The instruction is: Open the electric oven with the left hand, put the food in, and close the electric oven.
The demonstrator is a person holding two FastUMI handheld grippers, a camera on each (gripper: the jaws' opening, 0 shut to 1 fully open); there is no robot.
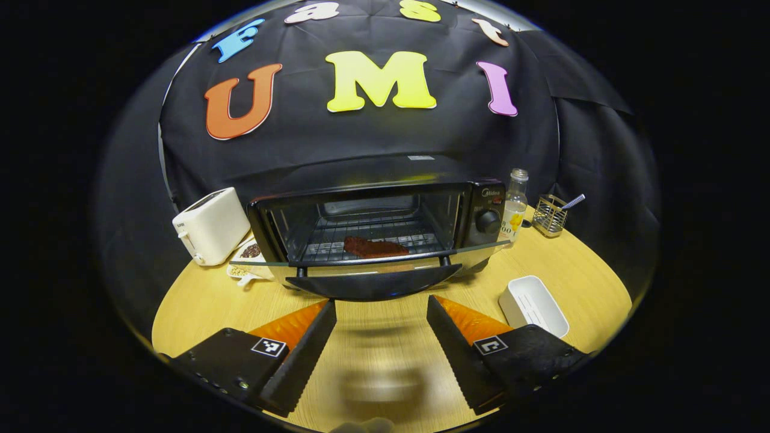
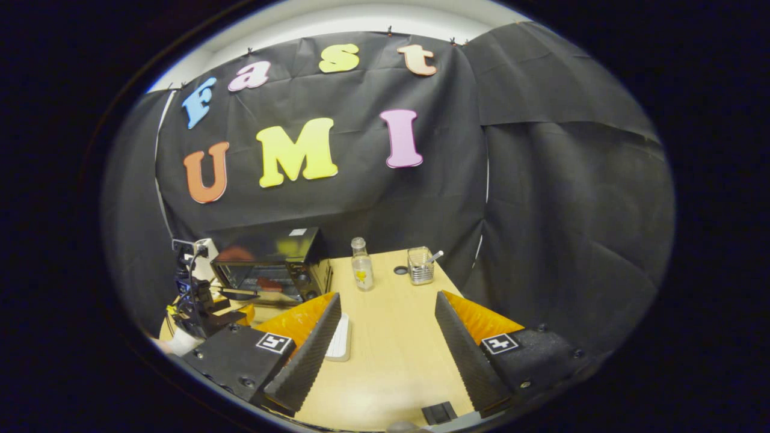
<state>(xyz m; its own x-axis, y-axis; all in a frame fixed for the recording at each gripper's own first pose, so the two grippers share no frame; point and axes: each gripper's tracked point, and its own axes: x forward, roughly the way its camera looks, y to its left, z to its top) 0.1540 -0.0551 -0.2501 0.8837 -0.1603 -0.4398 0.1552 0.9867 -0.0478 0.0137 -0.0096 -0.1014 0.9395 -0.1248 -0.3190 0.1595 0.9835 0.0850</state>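
Observation:
The black electric oven (image 1: 481,207) stands at the back of the wooden table with its glass door (image 1: 373,264) folded down flat, the dark handle toward me. A reddish-brown piece of food (image 1: 374,247) lies on the wire rack inside. My left gripper (image 1: 382,337) hovers open just before the handle, a little short of it, with nothing between its fingers. In the right gripper view the oven (image 2: 271,264) is off to the left, with the left gripper (image 2: 228,296) in front of it. My right gripper (image 2: 388,355) is open and empty over the table.
A white toaster (image 1: 210,225) and a small dish of beans (image 1: 248,251) sit left of the oven. To its right are a clear bottle (image 1: 515,207), a wire holder (image 1: 550,214) and a white empty tray (image 1: 533,305). The booth's black cloth closes off the back and right.

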